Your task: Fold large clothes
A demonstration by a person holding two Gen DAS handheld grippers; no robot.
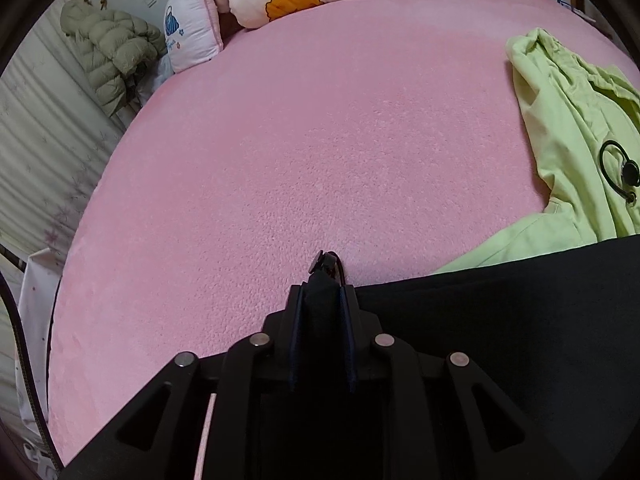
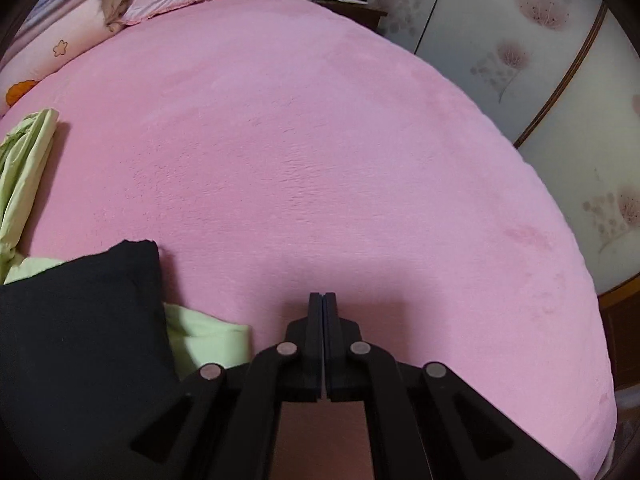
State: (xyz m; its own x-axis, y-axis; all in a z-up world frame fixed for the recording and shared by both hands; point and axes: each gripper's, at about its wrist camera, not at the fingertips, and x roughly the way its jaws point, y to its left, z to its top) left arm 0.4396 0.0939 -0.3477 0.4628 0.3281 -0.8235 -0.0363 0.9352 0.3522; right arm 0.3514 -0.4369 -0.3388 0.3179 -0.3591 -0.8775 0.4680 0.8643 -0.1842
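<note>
Two tongs over fuzzy pink bed (image 1: pixel 280 140): left tongs (image 1: pixel 323 280) clamping black garment (image 1: pixel 500 300), right tongs (image 2: pixel 322 300) closed, empty.

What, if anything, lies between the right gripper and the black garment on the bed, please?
Nothing visible blocks it. The right gripper, shut and empty, hovers over bare pink bedspread; the black garment lies to its left, resting partly on the green garment. The left gripper already holds the black fabric.

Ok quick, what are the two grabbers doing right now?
Left gripper: shut on the black garment.
Right gripper: shut, holding nothing, over the pink bed.
</note>
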